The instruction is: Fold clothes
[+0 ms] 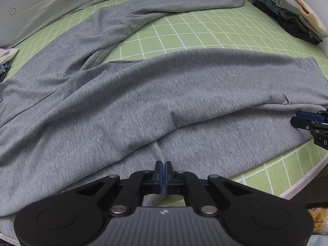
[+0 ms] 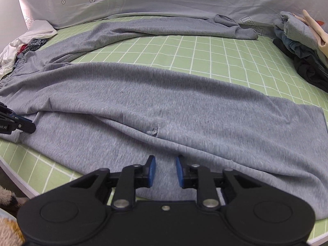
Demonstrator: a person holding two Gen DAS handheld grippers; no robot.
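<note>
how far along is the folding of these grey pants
Early. Done: the grey pants lie spread on the green checked sheet, legs apart; a clothes stack sits far right. In hand: left gripper pinches the near edge; right gripper jaws haven't gripped. Left: every fold.

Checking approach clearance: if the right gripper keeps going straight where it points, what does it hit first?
Most likely the grey trousers: the right gripper points down at the near leg's fabric, nothing in between. Depth is hard to judge.
</note>
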